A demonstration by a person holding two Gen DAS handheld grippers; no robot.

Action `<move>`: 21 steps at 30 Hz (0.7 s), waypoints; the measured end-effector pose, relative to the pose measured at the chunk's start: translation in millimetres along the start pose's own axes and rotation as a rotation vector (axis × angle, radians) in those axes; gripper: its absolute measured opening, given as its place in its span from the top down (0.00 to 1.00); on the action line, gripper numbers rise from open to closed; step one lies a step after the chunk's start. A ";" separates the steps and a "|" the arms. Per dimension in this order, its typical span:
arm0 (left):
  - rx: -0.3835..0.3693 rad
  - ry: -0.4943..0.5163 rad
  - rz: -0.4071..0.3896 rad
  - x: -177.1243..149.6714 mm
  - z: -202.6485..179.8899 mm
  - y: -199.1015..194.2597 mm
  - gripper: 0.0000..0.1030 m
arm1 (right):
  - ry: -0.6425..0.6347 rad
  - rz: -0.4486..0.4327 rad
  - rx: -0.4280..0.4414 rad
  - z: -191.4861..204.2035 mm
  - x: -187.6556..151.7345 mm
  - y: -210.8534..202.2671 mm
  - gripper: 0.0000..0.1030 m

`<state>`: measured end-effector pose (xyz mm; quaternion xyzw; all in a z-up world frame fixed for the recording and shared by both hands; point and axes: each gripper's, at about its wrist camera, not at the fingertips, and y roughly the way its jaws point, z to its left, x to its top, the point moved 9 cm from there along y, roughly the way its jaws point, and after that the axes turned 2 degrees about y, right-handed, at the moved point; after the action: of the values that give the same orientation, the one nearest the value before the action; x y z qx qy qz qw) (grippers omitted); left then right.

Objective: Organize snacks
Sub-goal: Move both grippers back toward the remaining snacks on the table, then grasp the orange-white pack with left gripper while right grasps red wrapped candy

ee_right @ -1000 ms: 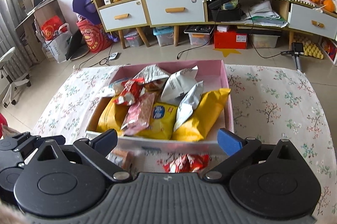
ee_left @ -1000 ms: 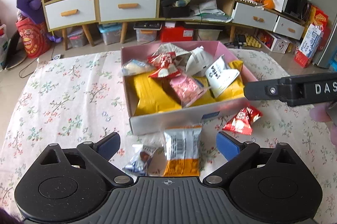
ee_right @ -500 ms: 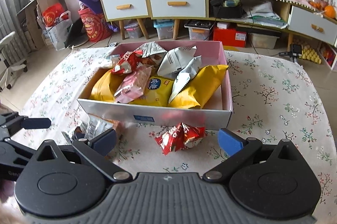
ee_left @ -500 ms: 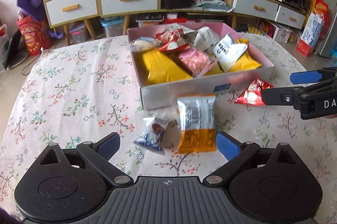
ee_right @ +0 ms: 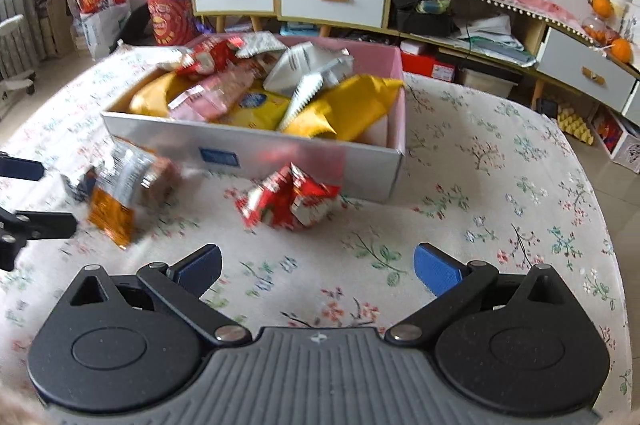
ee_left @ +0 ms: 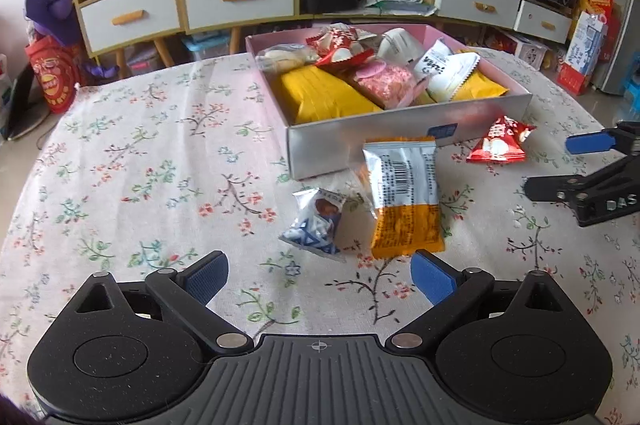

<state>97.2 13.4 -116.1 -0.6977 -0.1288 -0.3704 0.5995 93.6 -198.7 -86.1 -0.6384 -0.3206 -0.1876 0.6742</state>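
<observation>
Three loose packets lie on the floral tablecloth [ee_left: 132, 161] just outside the box [ee_left: 400, 141]: an orange-and-silver packet [ee_left: 404, 201], a small blue-and-white packet [ee_left: 316, 225] and a red packet [ee_right: 290, 201]. The left gripper [ee_left: 319, 275] and right gripper [ee_right: 318, 267] hover short of them, jaws wide, empty. Risk: the crinkled, glossy film may slip from the pads, or a packet may catch the already heaped box's near wall and fall back.
</observation>
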 end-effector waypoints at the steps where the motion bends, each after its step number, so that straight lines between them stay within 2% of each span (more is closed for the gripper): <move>1: -0.005 0.003 -0.007 0.1 -1.5 0.0 0.04 | 0.003 -0.001 -0.005 -0.9 0.7 1.7 0.01; 11: -0.033 0.027 -0.131 22.1 -25.3 -11.5 0.12 | 0.019 -0.029 0.012 4.1 6.3 11.2 0.01; 14: -0.056 0.021 -0.150 29.4 -31.8 -11.7 0.21 | 0.022 -0.038 0.019 5.6 9.0 14.0 0.01; 15: -0.066 0.019 -0.144 30.5 -34.1 -9.3 0.27 | 0.024 -0.041 0.020 6.1 9.9 14.8 0.02; 16: -0.074 0.020 -0.132 30.4 -36.6 -5.9 0.35 | 0.026 -0.042 0.021 6.3 11.0 15.7 0.02; 21: -0.062 0.028 -0.047 23.4 -42.7 16.4 0.51 | 0.044 -0.049 0.025 6.8 14.9 22.4 0.08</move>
<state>108.1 -36.6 -112.3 -0.7075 -0.1251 -0.3979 0.5705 117.9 -187.2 -92.8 -0.6175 -0.3236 -0.2139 0.6843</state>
